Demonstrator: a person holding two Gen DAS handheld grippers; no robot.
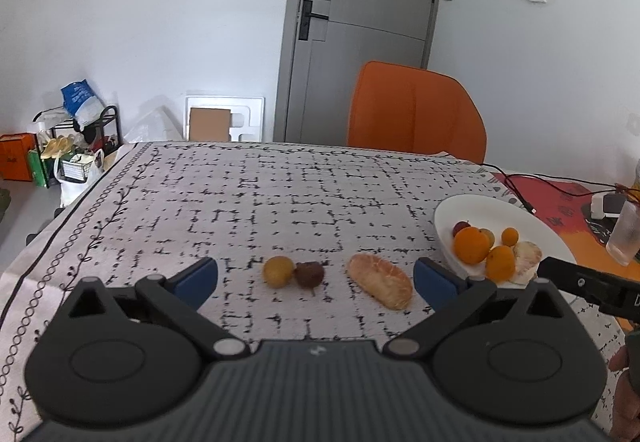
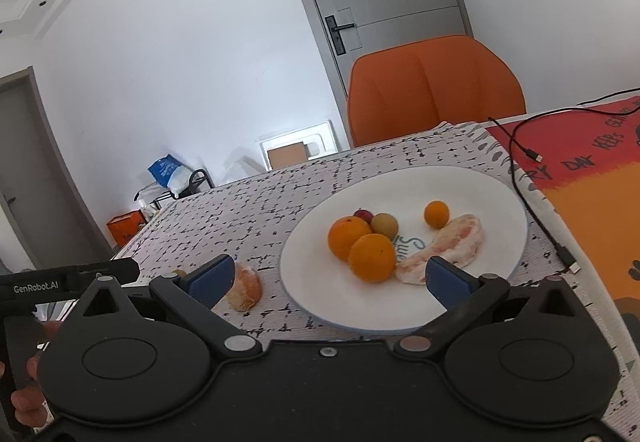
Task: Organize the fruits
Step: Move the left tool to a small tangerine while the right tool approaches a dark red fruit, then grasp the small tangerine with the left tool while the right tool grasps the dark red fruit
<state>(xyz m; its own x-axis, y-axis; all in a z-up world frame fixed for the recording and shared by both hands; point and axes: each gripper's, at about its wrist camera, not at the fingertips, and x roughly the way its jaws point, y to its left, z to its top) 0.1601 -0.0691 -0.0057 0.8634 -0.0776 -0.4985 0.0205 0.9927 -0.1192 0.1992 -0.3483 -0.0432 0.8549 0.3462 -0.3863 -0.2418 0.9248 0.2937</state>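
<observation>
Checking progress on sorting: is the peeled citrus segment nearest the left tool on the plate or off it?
Off. The peeled citrus segment lies on the tablecloth, left of the white plate, apart from it.

Glass (image 1: 625,234) cut off at edge

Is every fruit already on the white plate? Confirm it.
No: a yellow fruit, a dark brown fruit and a peeled citrus piece lie on the tablecloth, beside the white plate.
</observation>
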